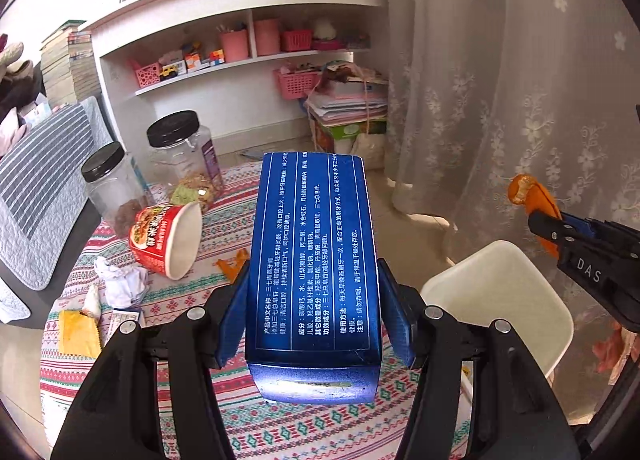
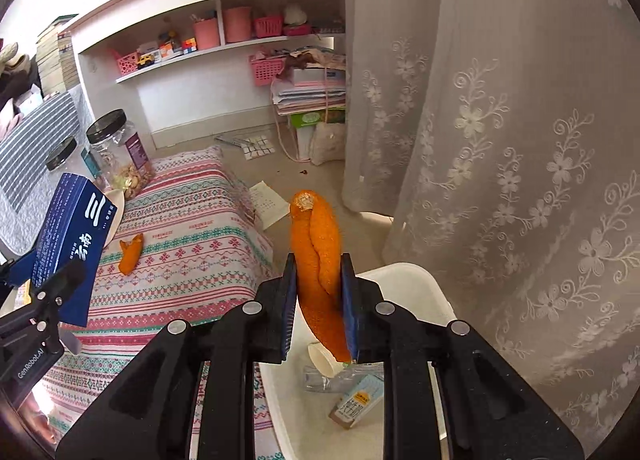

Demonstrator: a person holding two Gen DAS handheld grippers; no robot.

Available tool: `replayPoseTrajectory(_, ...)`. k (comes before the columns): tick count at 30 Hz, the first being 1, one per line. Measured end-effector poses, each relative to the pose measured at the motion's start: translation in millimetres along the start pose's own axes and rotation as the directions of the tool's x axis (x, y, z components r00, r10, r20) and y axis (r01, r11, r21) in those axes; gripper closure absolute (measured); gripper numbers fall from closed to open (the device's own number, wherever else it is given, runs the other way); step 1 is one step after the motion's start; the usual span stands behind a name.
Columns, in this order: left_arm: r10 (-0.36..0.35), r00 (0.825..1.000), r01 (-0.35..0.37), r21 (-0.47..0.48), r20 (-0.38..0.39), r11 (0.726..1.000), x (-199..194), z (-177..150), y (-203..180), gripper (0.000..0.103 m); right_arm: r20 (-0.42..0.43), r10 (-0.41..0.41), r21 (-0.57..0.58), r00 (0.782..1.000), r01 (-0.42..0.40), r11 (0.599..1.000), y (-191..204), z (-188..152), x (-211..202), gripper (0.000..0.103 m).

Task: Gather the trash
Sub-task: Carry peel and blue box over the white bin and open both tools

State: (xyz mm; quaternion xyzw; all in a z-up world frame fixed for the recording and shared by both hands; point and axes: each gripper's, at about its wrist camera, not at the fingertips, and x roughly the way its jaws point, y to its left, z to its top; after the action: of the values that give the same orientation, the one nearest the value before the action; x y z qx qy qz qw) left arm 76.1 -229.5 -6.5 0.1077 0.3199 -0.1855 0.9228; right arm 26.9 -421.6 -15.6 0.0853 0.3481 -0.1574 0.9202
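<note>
The left tongs (image 1: 314,308) are gripping a long blue carton (image 1: 314,260) printed with white Chinese text, the blue pads pressing on its two long sides, and are holding it lifted above the table (image 1: 280,428) with its patterned striped cloth. In the right wrist view the same carton (image 2: 70,248) is showing at the left edge, tilted and raised off the cloth.

The right tongs (image 2: 319,300) are pinching a curled strip of orange peel (image 2: 318,256), nearly closed around it, with the peel sticking up and forward past the pads. They are hanging over the white bin (image 2: 416,284), which is standing just beside the table's right edge, near a lace curtain (image 2: 500,119). Inside the bin a white cap (image 2: 324,358), a crumpled clear bottle (image 2: 336,380) and a small printed box (image 2: 356,402) are lying on the bottom.

On the table, a second piece of orange peel (image 2: 131,254) is lying near the middle of the cloth. Farther left, a red instant-noodle cup (image 1: 166,238) is lying on its side with its mouth facing right, and crumpled white tissue (image 1: 120,280) is sitting just near of it. A yellow wrapper (image 1: 78,334) is lying at the near left edge. Two clear jars with black lids (image 1: 176,155) are standing at the far left corner.
</note>
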Motion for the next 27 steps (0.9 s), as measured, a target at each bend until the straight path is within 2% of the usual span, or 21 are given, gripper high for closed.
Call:
replayPoseTrajectory(2,-0.019,1.000,0.019,0.016,-0.001,1.000,2,0,-15,0.045,-0.005,-0.008,0.018,1.000,0.008,1.000,-13,-3,-4,0.082)
replayPoseTrajectory(5,-0.047,0.999,0.047,0.037,-0.005,0.998,5,0,-39,0.045,0.001,-0.016,0.049,1.000,0.016,0.999,-33,-7,-12,0.075)
replayPoseTrajectory(7,-0.066,0.998,0.067,0.050,-0.008,0.997,8,1,-53,0.045,0.022,-0.032,0.070,0.999,0.031,0.997,-47,-10,-20,0.058)
replayPoseTrajectory(16,-0.165,0.985,0.169,0.115,-0.043,0.979,21,-4,-120,0.045,0.079,-0.159,0.194,0.984,0.141,0.971,-107,-15,-45,0.033)
replayPoseTrajectory(22,-0.246,0.966,0.256,0.137,-0.085,0.957,26,-10,-150,0.042,0.092,-0.196,0.235,0.976,0.170,0.957,-126,-17,-50,0.027)
replayPoseTrajectory(27,-0.257,0.958,0.274,0.148,-0.124,0.950,33,-17,-157,0.036,0.098,-0.208,0.237,0.973,0.180,0.955,-127,-17,-53,0.027)
